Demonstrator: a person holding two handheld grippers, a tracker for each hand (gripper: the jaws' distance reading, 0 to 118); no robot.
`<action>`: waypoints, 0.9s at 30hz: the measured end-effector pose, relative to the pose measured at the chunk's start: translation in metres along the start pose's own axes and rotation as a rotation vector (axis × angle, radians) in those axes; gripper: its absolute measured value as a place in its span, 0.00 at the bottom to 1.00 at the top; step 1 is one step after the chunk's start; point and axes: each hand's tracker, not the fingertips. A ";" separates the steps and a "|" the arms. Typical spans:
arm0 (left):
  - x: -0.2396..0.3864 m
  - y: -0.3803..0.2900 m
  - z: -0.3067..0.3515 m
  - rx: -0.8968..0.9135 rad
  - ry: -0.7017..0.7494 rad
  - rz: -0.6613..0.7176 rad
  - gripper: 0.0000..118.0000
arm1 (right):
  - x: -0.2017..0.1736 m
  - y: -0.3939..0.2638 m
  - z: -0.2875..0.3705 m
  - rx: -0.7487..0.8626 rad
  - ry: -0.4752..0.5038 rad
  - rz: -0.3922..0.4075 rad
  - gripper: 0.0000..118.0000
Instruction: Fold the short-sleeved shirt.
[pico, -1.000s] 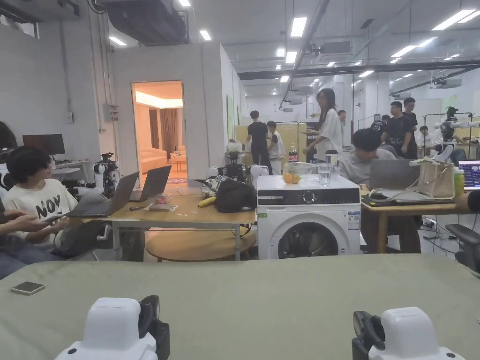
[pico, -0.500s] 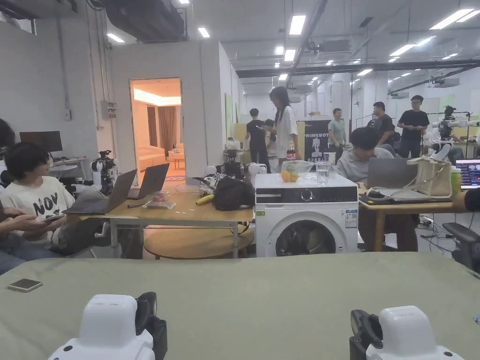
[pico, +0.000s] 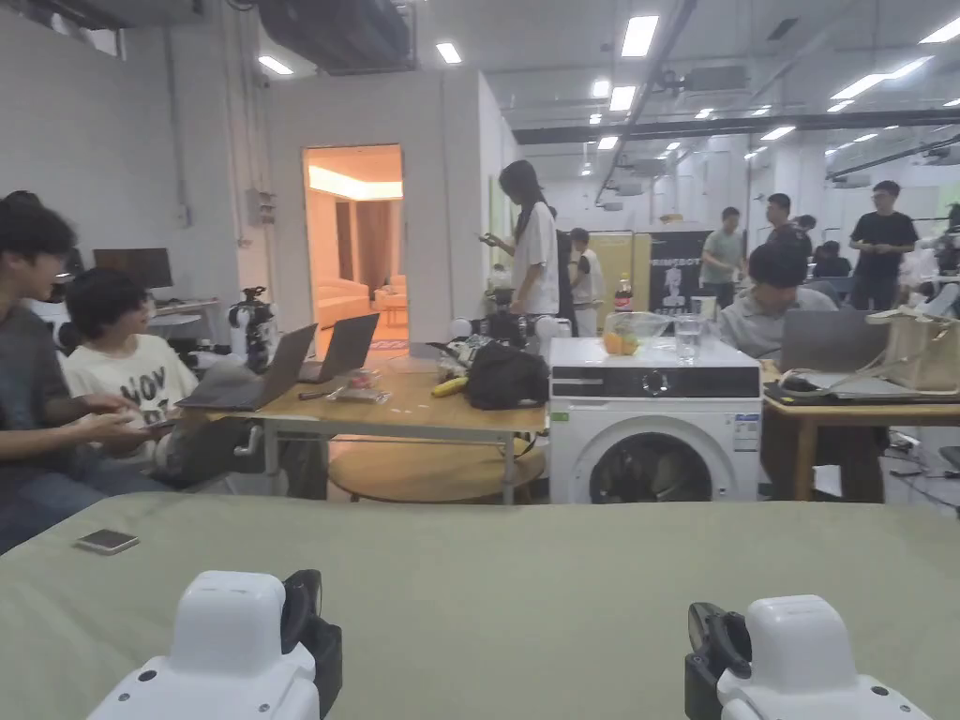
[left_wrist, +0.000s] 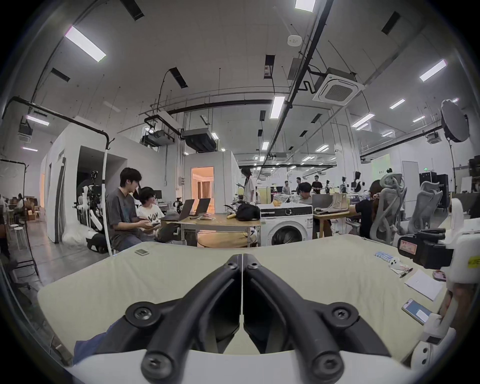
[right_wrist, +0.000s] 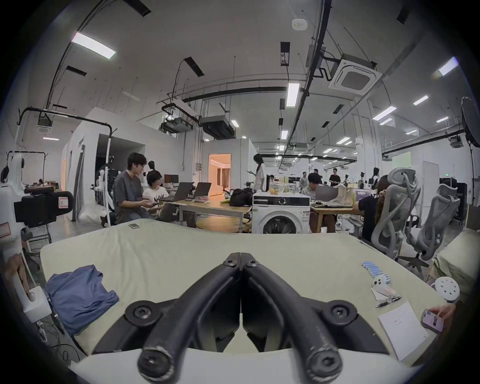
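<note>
From the head view, your left gripper and right gripper hover low over the near edge of the wide pale-green padded table; you cannot tell from here how the jaws stand

In the left gripper view, your left gripper points at the far edge with its jaws pressed together on nothing. A strip of blue cloth peeks out at the near left, just beside its body

In the right gripper view, your right gripper is likewise closed and empty. The crumpled blue short-sleeved shirt lies in a heap at the table's near-left corner, well apart from these jaws and to their left; no long axis can be read. Your left hand is the nearer one, so I judge it should turn left and open first
</note>
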 end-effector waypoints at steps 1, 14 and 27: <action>-0.008 -0.001 0.005 -0.002 0.029 -0.007 0.00 | -0.007 -0.001 -0.004 -0.004 0.023 -0.005 0.00; -0.096 -0.015 0.046 -0.123 0.242 -0.011 0.00 | -0.086 -0.016 -0.042 -0.049 0.239 -0.031 0.00; -0.217 -0.203 -0.037 -0.876 0.158 0.176 0.80 | -0.053 -0.061 -0.036 -0.197 0.233 0.016 0.00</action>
